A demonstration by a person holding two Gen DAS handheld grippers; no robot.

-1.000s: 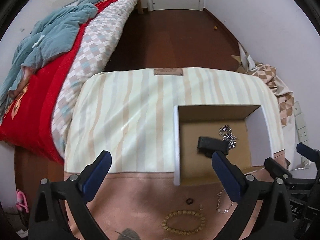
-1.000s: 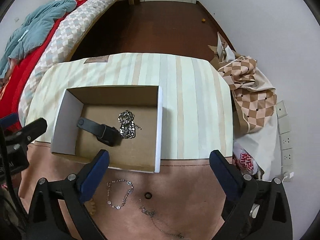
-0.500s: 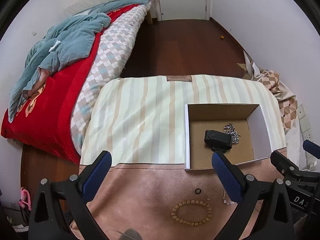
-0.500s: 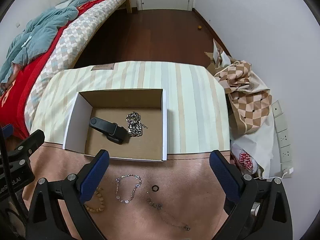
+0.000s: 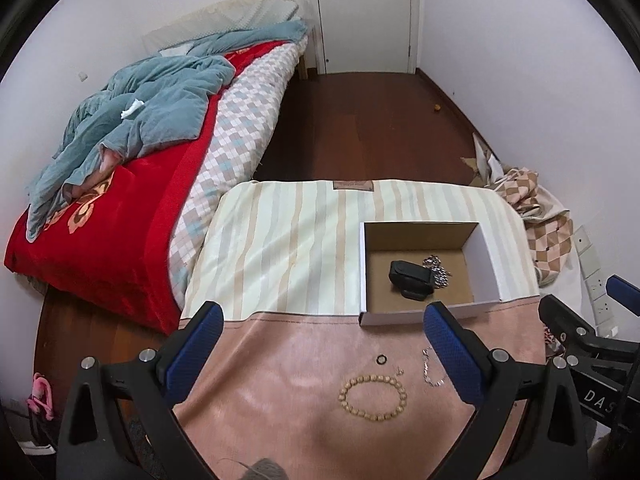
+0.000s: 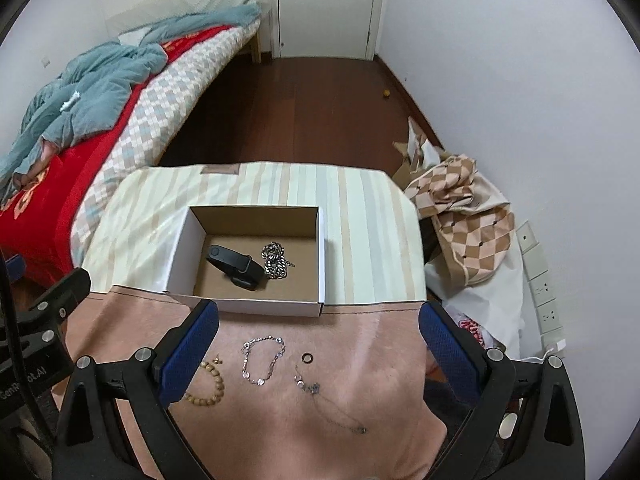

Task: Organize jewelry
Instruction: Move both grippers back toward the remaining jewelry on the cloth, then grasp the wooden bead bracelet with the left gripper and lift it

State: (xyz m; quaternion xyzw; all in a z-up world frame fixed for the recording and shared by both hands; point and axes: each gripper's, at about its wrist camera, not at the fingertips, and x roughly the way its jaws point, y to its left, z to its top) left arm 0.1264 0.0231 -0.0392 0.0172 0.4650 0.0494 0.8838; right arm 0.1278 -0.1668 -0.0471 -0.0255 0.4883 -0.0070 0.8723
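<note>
Just ahead of right gripper (image 6: 318,326), spread and empty: thin silver link bracelet (image 6: 262,360) on pink cloth (image 6: 372,360); light, limp, slippery, probably best pinched across one strand. Left gripper (image 5: 320,330) likewise spread.

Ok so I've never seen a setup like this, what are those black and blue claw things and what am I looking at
Those are two hand-held grippers, one in each of a person's hands, each carrying a fisheye camera that looks out along its fingers. One picture looks past the left hand-held gripper, the other past the right hand-held gripper. Both are open and hold nothing.

Below them is a cloth-covered surface with a cardboard box that contains a black band and a silver chain. In front of the box lie a wooden bead bracelet, a silver bracelet, a small dark ring and a thin necklace.
</note>
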